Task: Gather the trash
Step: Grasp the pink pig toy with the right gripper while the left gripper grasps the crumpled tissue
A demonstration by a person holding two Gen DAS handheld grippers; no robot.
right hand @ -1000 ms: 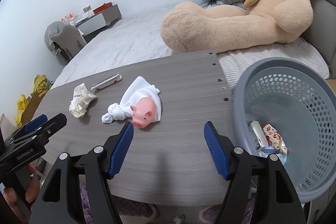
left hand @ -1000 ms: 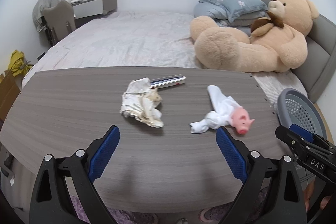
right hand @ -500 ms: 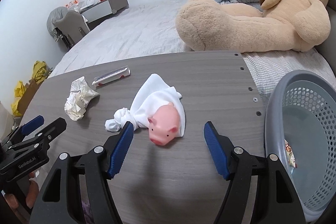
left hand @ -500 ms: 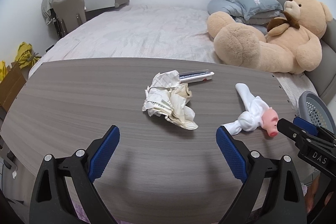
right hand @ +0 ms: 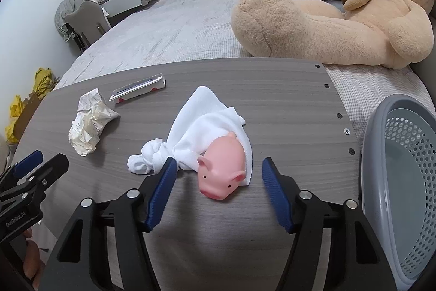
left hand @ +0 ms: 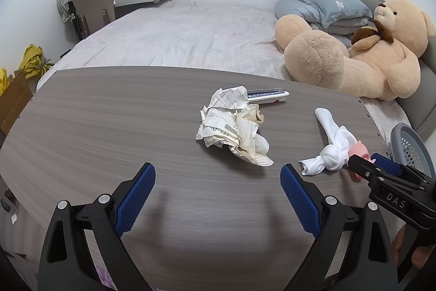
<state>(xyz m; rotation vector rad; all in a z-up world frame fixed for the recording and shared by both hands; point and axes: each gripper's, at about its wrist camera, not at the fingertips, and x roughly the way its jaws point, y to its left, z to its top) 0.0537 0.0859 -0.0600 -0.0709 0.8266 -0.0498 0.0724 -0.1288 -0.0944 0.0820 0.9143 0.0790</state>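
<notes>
A crumpled paper wad (left hand: 234,130) lies mid-table, just ahead of my left gripper (left hand: 218,173), which hangs open and empty above the wood. To its right a pink rubber pig (right hand: 220,171) lies wrapped in a knotted white cloth (right hand: 207,122). My right gripper (right hand: 219,168) straddles the pig with its jaws closing; both pads still stand apart from the toy. A flat white packet (left hand: 268,96) lies behind the wad. In the right wrist view the wad (right hand: 90,124) sits at the left and the left gripper (right hand: 41,162) pokes in at the lower left.
A grey perforated basket (right hand: 381,154) stands off the table's right end. The grey wood table (left hand: 109,127) butts against a bed with a big teddy bear (left hand: 354,59) and pillows. A chair and desk stand far left.
Both grippers came lower and closer to the table. The right one swung left, away from the basket, until the pig lay between its fingers, and its jaws narrowed. The paper wad looms larger in the left view.
</notes>
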